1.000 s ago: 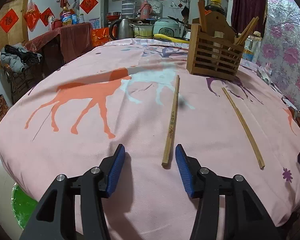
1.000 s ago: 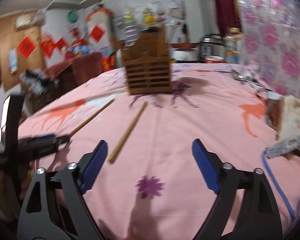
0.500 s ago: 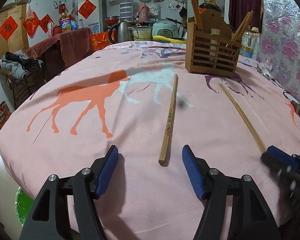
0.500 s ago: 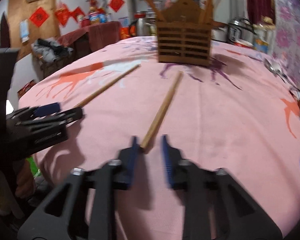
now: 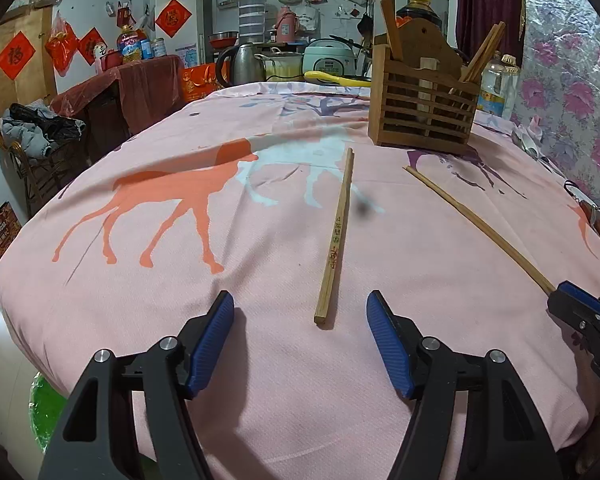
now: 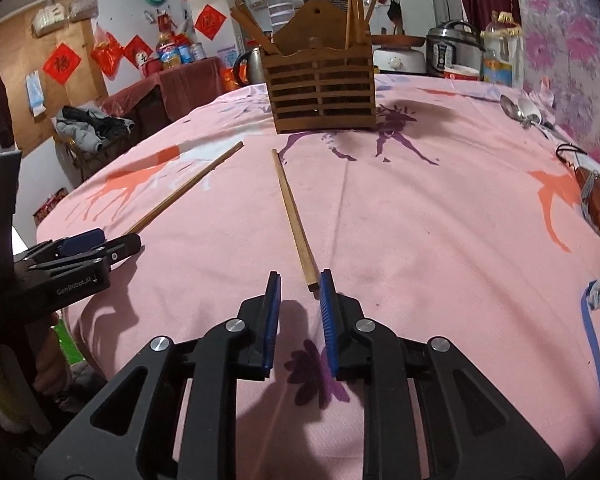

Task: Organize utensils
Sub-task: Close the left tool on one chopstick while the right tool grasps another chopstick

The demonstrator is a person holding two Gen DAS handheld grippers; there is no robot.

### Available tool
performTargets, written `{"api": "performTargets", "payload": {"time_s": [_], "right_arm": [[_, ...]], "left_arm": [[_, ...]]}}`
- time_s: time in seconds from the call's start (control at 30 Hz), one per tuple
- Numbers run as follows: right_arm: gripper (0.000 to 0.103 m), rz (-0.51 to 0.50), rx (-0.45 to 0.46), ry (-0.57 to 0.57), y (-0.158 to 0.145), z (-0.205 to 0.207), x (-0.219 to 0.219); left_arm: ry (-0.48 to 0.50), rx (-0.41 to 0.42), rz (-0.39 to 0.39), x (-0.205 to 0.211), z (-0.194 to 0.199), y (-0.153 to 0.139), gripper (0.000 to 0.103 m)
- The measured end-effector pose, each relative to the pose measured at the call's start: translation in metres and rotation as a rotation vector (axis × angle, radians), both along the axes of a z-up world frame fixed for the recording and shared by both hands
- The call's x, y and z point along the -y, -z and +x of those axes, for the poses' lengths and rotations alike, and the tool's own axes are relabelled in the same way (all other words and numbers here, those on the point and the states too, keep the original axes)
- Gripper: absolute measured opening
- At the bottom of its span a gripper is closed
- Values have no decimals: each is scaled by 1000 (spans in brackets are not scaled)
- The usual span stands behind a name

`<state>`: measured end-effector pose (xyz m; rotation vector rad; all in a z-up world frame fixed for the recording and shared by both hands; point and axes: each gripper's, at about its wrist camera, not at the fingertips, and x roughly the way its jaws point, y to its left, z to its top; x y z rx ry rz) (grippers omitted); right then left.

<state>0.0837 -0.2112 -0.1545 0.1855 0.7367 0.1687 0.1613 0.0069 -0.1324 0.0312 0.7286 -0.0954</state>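
Two wooden chopsticks lie on the pink cloth. The left chopstick ends just ahead of my open left gripper, between its jaws' lines but untouched. The right chopstick also shows in the left wrist view. Its near end sits against the right pad of my right gripper, whose jaws are narrowed to a small gap, not clamped on it. The left chopstick and left gripper show at left in the right wrist view. A wooden slatted utensil holder with chopsticks stands at the far side.
Metal spoons lie at the far right of the table. A cloth and blue cord lie at the right edge. Kettle, rice cooker and bottles stand behind the table. The cloth's near edge drops off below the grippers.
My right gripper swung left to the right chopstick's near end and narrowed from wide open to a small gap. My left gripper drew back slightly and widened.
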Motion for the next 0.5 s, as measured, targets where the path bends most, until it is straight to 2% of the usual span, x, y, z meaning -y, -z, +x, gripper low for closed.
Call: {"api": "performTargets", "payload": {"time_s": [0.1, 0.13, 0.27, 0.3, 0.43, 0.5], "right_arm": [[20, -1, -12, 18, 4, 5, 2], [16, -5, -8, 26, 4, 5, 3], [13, -1, -9, 39, 5, 5, 5], [14, -4, -8, 38, 4, 5, 5], [25, -23, -1, 43, 4, 8, 1], [26, -32, 1, 43, 5, 10, -1]], "left_arm": [[7, 1, -4, 0, -1, -1, 68], [12, 3, -8, 1, -2, -1, 66], [37, 5, -21, 2, -3, -2, 49], [43, 3, -28, 1, -3, -2, 45], [46, 3, -42, 1, -2, -2, 44], [45, 8, -36, 2, -1, -2, 44]]}}
